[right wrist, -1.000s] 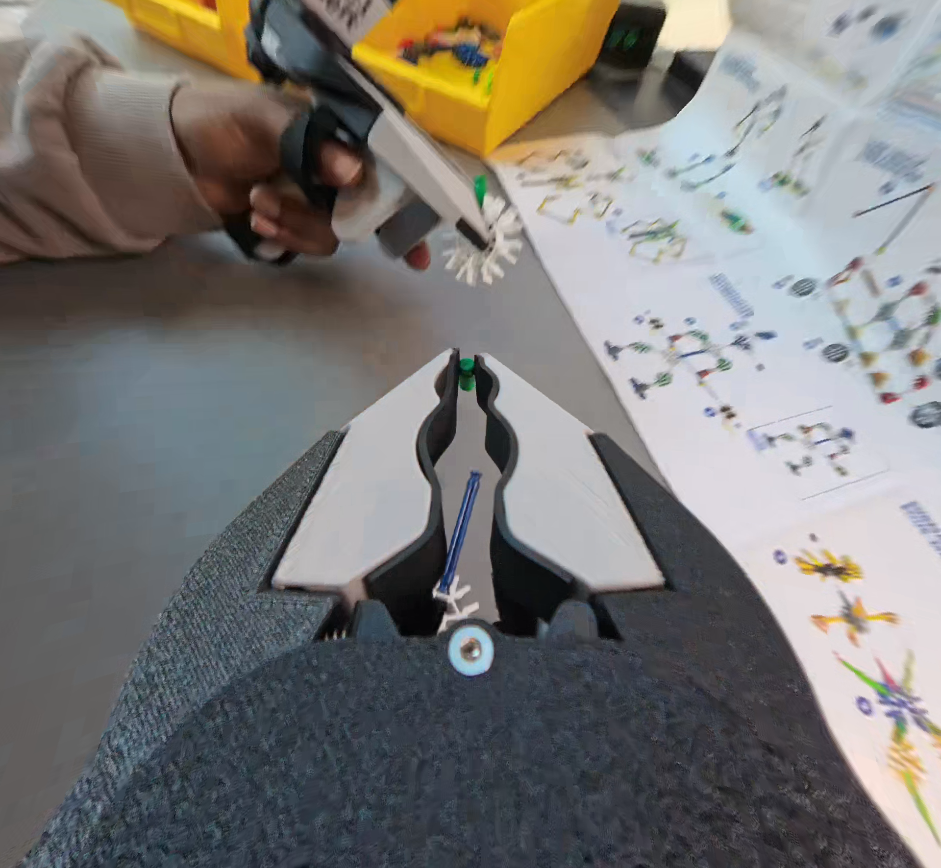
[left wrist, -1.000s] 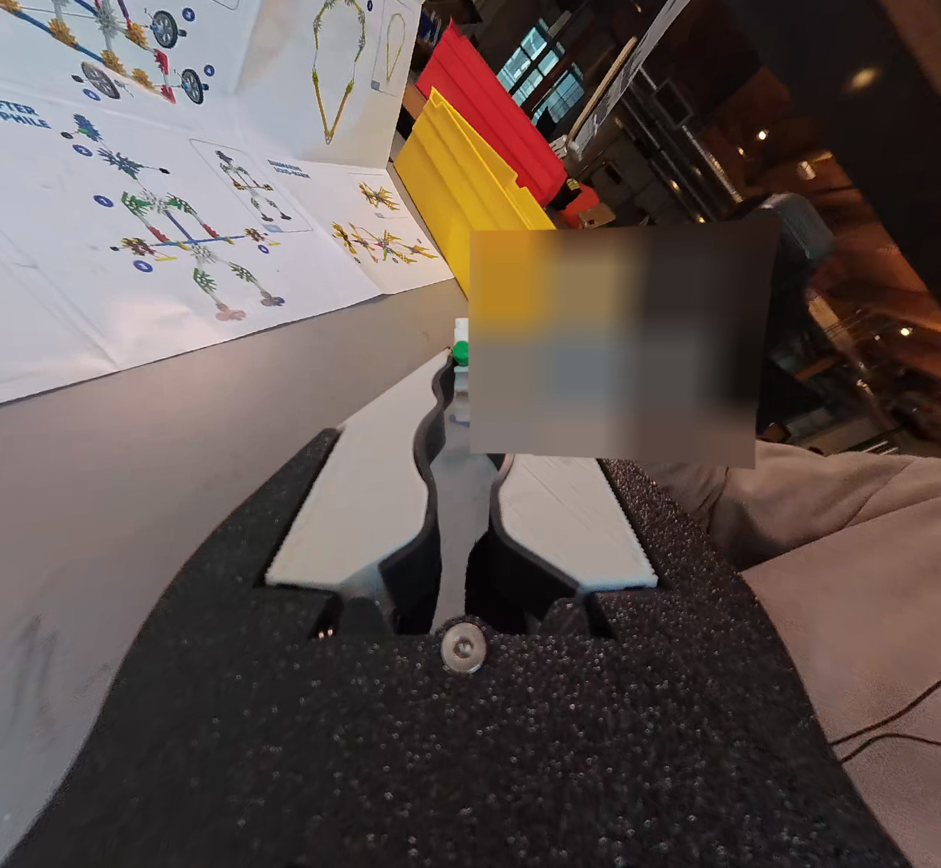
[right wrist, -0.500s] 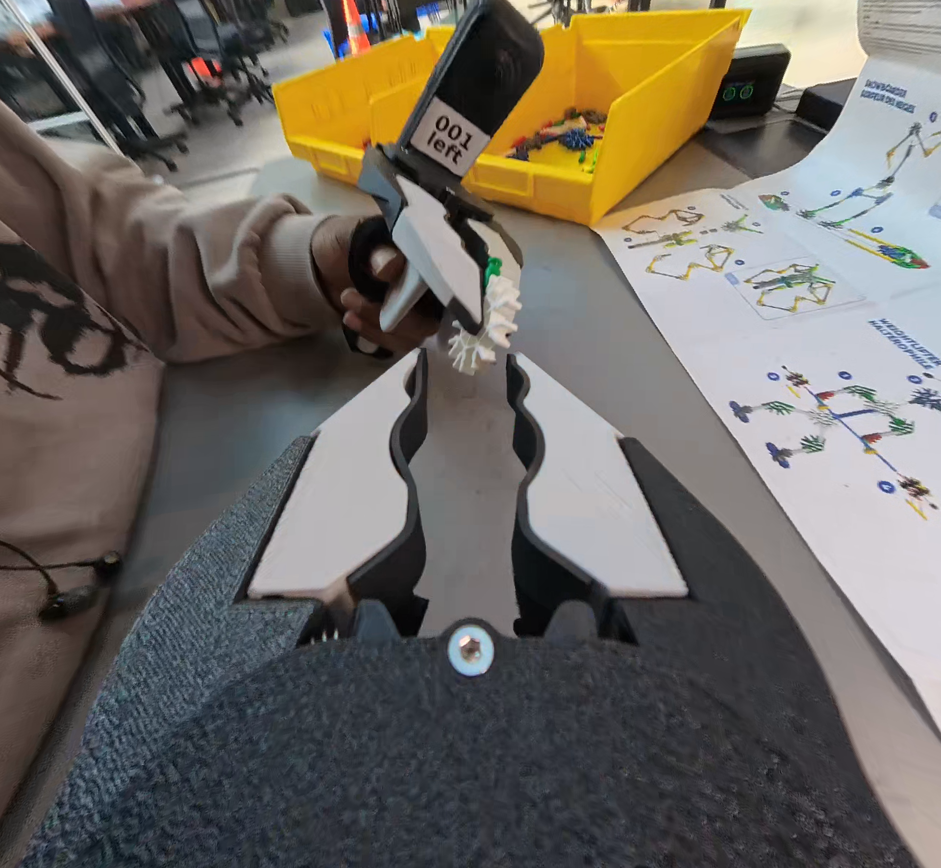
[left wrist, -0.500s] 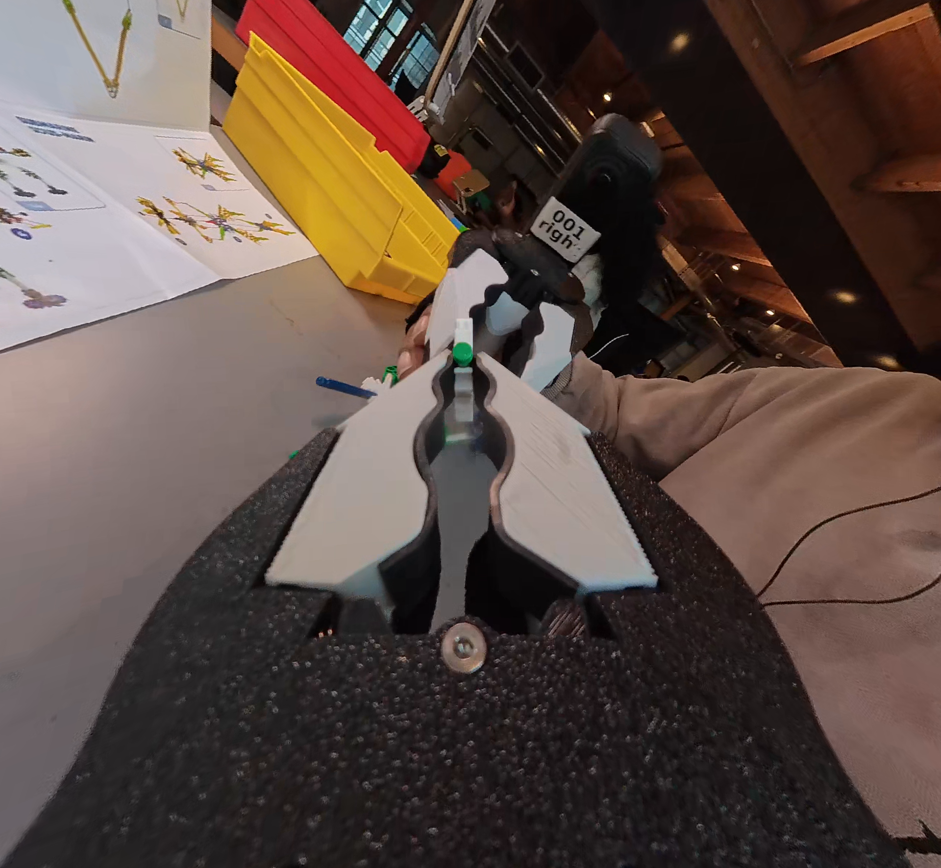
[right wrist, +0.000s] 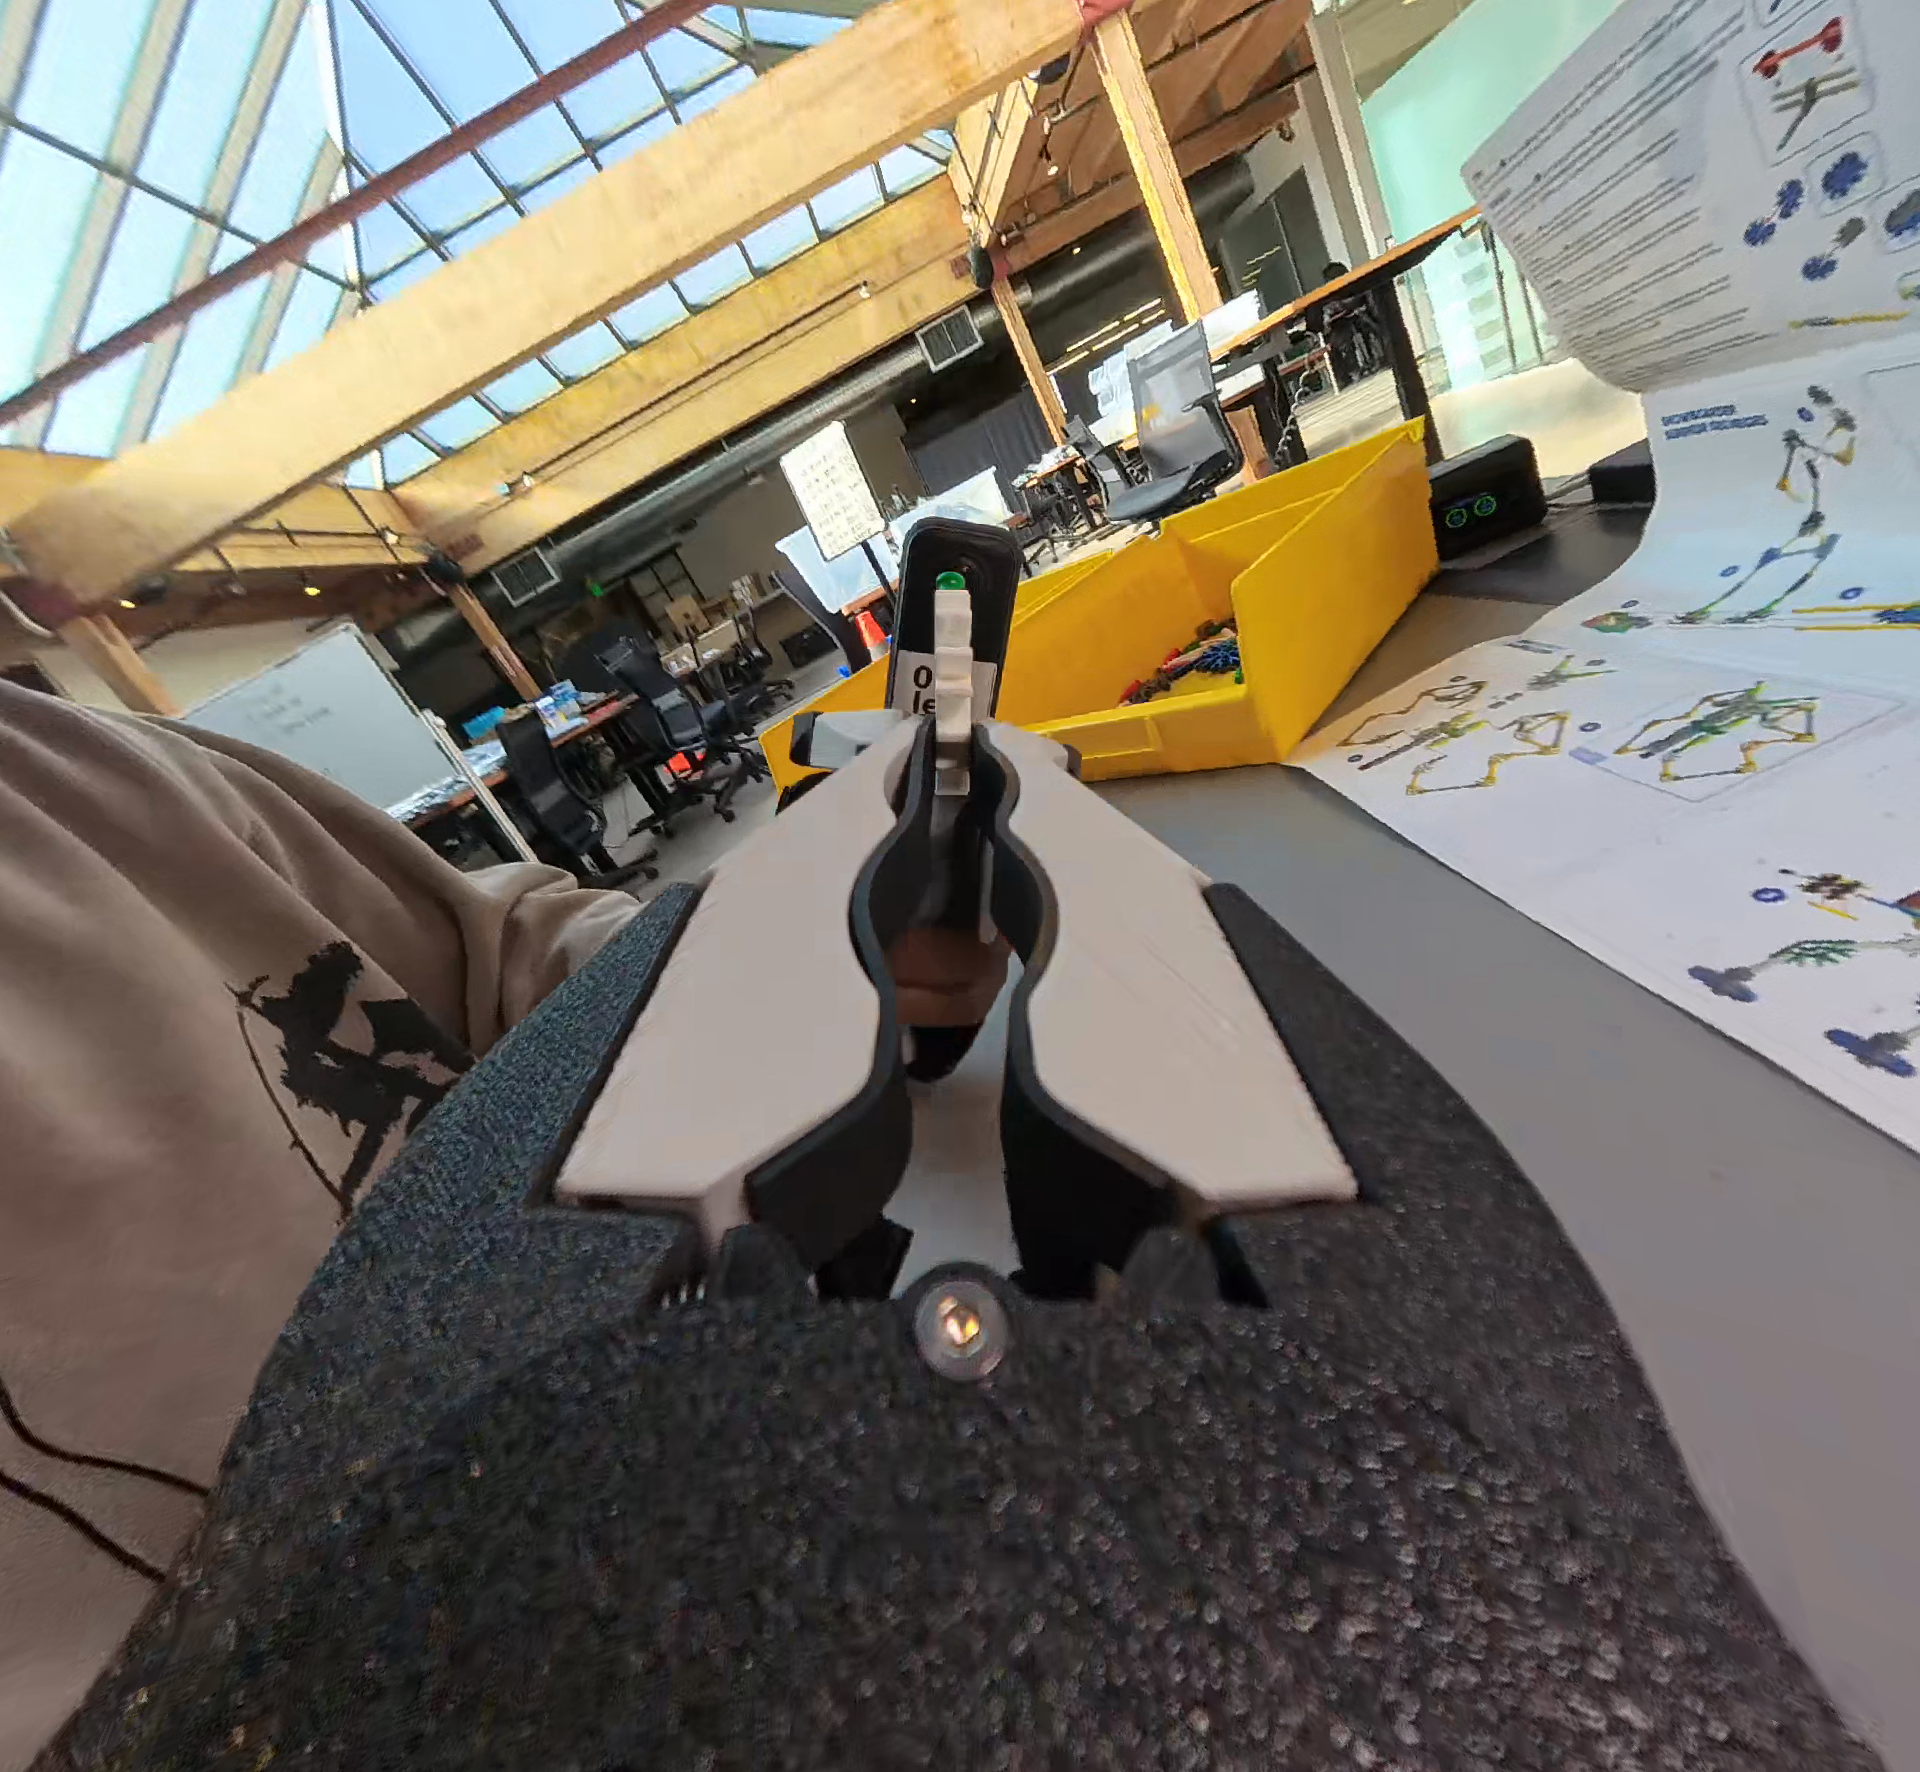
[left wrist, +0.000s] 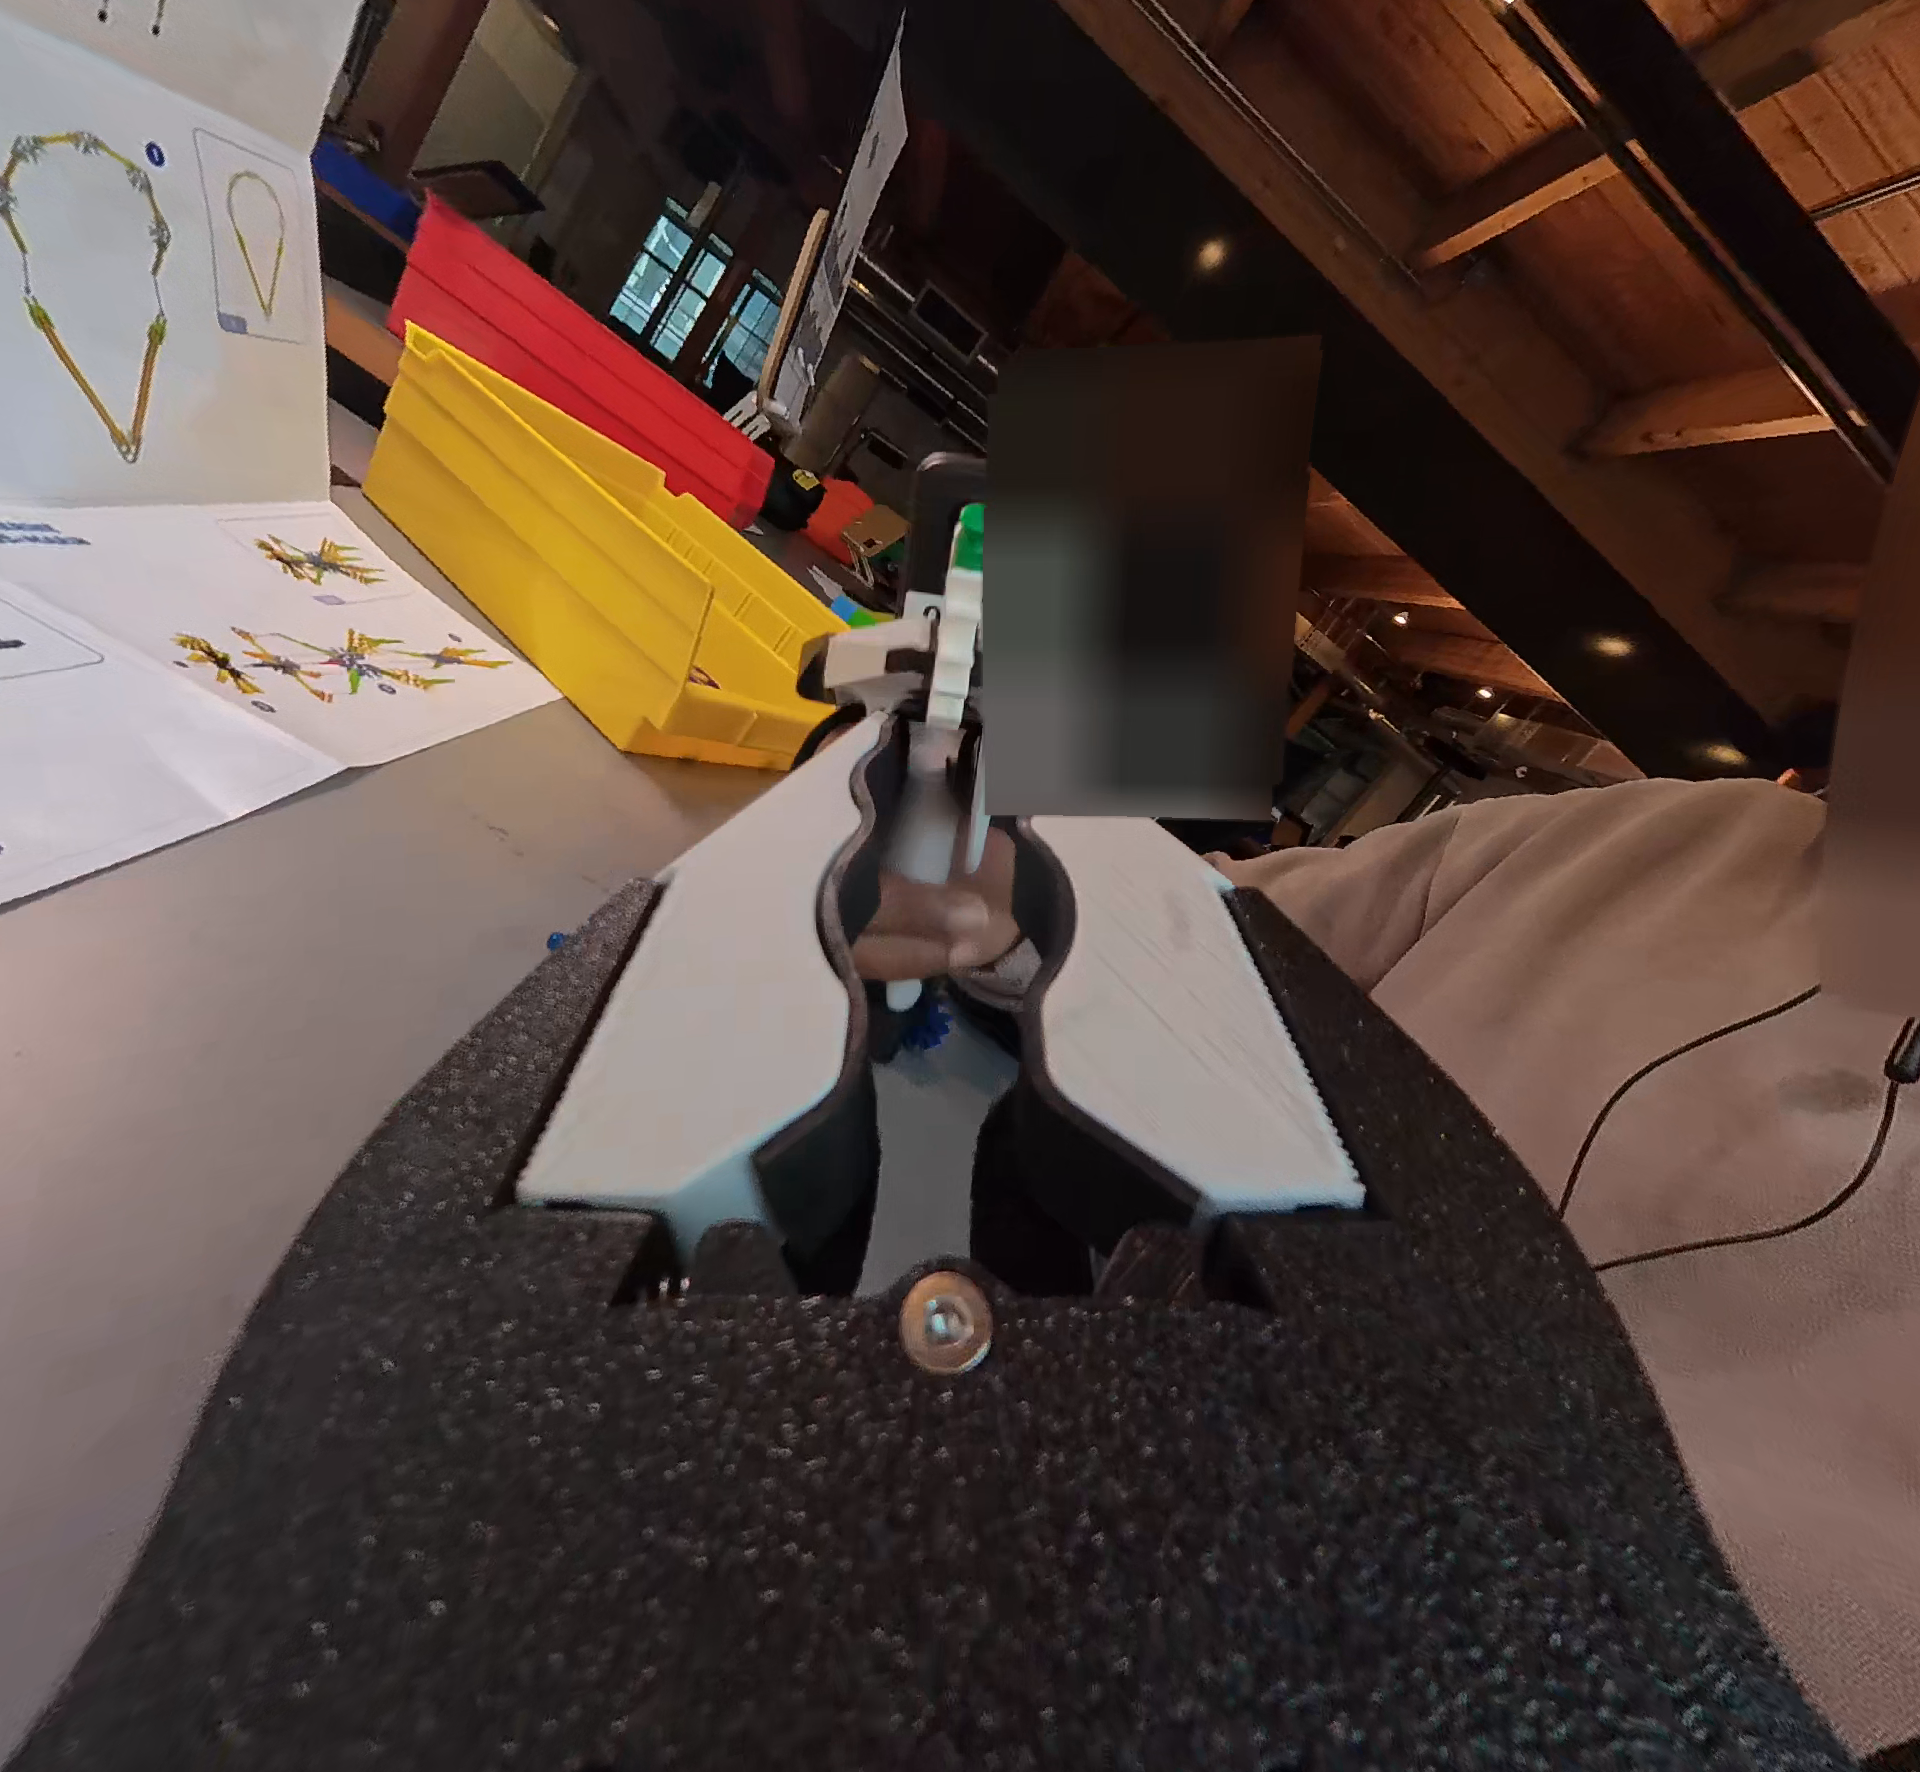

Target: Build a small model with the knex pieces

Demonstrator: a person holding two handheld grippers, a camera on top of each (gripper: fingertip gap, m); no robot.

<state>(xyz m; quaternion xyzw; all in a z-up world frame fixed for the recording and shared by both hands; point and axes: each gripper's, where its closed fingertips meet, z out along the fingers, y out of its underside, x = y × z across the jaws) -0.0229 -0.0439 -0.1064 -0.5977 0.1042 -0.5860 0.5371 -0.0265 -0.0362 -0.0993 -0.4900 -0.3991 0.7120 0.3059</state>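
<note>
Left wrist view looked low along the grey surface point(left wrist: 260, 995). The left gripper point(left wrist: 940, 756) had its jaws drawn narrow. A white connector point(left wrist: 958, 642) topped by a green piece point(left wrist: 971, 522) stood edge-on and upright right at their tips. The right-hand fingertip lay behind a blurred patch, so I could not tell whether those jaws actually pinched the connector. A pale finger point(left wrist: 862, 657) of the right gripper reached in from the left and touched the connector's side. Beyond the gap between the jaws showed the person's hand point(left wrist: 925, 912) and a beige sleeve point(left wrist: 1507, 891) off to the right. A small blue toothed piece point(left wrist: 930, 1026) lay on the surface beneath the hand.

To the far left lay stacked yellow bins point(left wrist: 582, 579) with red bins point(left wrist: 582, 372) behind them. A printed instruction sheet point(left wrist: 156, 662) was spread flat and curled up at the far side.

From the right wrist view, the right gripper point(right wrist: 951, 751) was closed narrow on the same white connector point(right wrist: 951, 683), which rose upright out of its tips with the green piece point(right wrist: 948, 582) at the top. The left gripper's black body point(right wrist: 982, 569) stood directly behind it. A yellow bin point(right wrist: 1330, 621) holding mixed coloured pieces point(right wrist: 1195, 662) sat farther off to the right. A small black device point(right wrist: 1486, 496) sat beside the bin, and the instruction sheet point(right wrist: 1662, 735) ran along the right.
</note>
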